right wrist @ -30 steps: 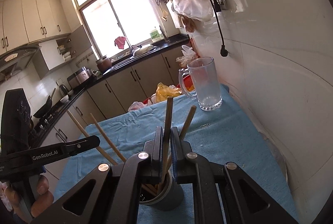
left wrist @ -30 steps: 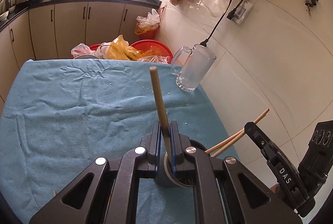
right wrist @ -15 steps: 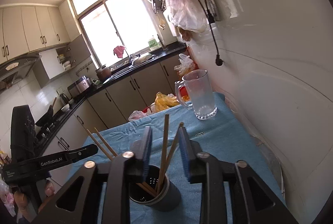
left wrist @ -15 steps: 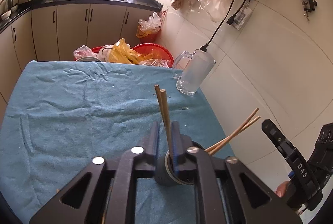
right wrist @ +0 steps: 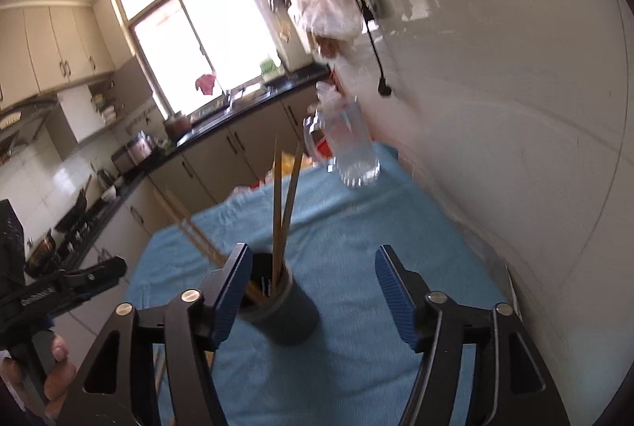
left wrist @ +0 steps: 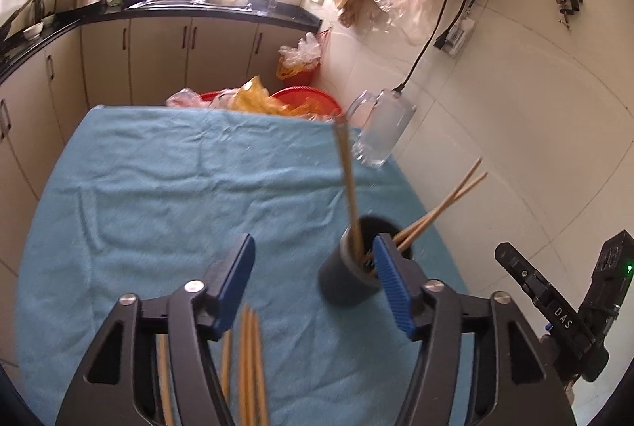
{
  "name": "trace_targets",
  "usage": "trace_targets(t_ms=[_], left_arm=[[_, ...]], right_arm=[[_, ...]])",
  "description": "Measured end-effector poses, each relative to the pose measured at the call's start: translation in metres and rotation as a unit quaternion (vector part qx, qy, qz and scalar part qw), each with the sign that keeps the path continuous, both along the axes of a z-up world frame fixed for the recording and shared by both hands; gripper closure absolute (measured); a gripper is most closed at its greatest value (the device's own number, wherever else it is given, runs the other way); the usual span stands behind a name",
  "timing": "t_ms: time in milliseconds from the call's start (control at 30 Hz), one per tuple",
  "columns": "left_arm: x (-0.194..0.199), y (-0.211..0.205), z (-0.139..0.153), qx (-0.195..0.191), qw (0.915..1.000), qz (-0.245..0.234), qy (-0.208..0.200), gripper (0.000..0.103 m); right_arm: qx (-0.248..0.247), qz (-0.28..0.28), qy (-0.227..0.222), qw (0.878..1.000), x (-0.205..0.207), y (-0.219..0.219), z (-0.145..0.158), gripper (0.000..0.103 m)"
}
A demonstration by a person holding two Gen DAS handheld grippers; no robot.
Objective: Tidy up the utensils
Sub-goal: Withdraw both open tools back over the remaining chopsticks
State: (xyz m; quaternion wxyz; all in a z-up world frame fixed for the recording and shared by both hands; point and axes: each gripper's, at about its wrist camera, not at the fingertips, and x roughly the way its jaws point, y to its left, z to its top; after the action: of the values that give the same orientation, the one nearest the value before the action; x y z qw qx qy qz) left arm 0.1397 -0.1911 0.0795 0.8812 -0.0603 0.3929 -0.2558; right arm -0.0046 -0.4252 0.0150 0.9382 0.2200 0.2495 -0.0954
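A dark round holder (left wrist: 358, 267) stands on the blue cloth (left wrist: 158, 196) with several wooden chopsticks (left wrist: 346, 180) standing in it. It also shows in the right wrist view (right wrist: 285, 311), with chopsticks (right wrist: 283, 196) upright in it. My left gripper (left wrist: 313, 279) is open and empty, its right finger beside the holder's rim. Loose chopsticks (left wrist: 249, 366) lie on the cloth under it. My right gripper (right wrist: 313, 287) is open and empty, above and just behind the holder. The right gripper is also in the left wrist view (left wrist: 554, 311), and the left gripper in the right wrist view (right wrist: 59, 287).
A clear glass mug (left wrist: 380, 132) stands at the far right corner of the cloth, near the white tiled wall (left wrist: 515, 148). Red bins with plastic bags (left wrist: 277, 99) sit past the table's far edge. Kitchen cabinets (left wrist: 158, 57) run behind.
Both grippers let go of their chopsticks, which now stand in the holder, and opened wide. Both have pulled back; the left has shifted left, over the loose chopsticks.
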Motion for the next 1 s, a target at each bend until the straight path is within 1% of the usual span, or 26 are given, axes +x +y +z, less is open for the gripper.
trace_targets(t_ms=[133,167,267,500,667,800,900,933,1000], left_arm=[[-0.017,0.027,-0.019,0.017,0.9997,0.014,0.009,0.037],[-0.022,0.034,-0.024,0.021,0.9995,0.018,0.012,0.036],[-0.036,0.063,-0.042,0.030,0.9987,0.034,0.024,0.035],[-0.052,0.128,-0.080,0.024,0.9945,0.079,0.064,0.035],[-0.057,0.154,-0.107,0.023,0.9908,0.095,0.094,0.035],[-0.061,0.159,-0.121,0.030,0.9898,0.095,0.102,0.035],[-0.064,0.155,-0.124,0.036,0.9905,0.087,0.100,0.035],[-0.065,0.153,-0.125,0.040,0.9909,0.084,0.097,0.035],[-0.063,0.149,-0.126,0.046,0.9914,0.078,0.095,0.035]], right_arm=[[0.002,0.018,0.030,0.999,-0.006,0.021,-0.022,0.027],[0.005,0.024,0.036,0.999,-0.005,0.026,-0.026,0.027],[0.010,0.049,0.062,0.997,-0.002,0.045,-0.044,0.027],[0.022,0.100,0.102,0.990,0.010,0.093,-0.073,0.027],[0.015,0.136,0.121,0.983,0.015,0.123,-0.085,0.027],[0.015,0.156,0.137,0.978,0.018,0.144,-0.095,0.027],[0.017,0.166,0.144,0.975,0.021,0.154,-0.100,0.030],[0.016,0.170,0.146,0.975,0.021,0.157,-0.101,0.038],[0.016,0.180,0.152,0.972,0.023,0.164,-0.104,0.049]])
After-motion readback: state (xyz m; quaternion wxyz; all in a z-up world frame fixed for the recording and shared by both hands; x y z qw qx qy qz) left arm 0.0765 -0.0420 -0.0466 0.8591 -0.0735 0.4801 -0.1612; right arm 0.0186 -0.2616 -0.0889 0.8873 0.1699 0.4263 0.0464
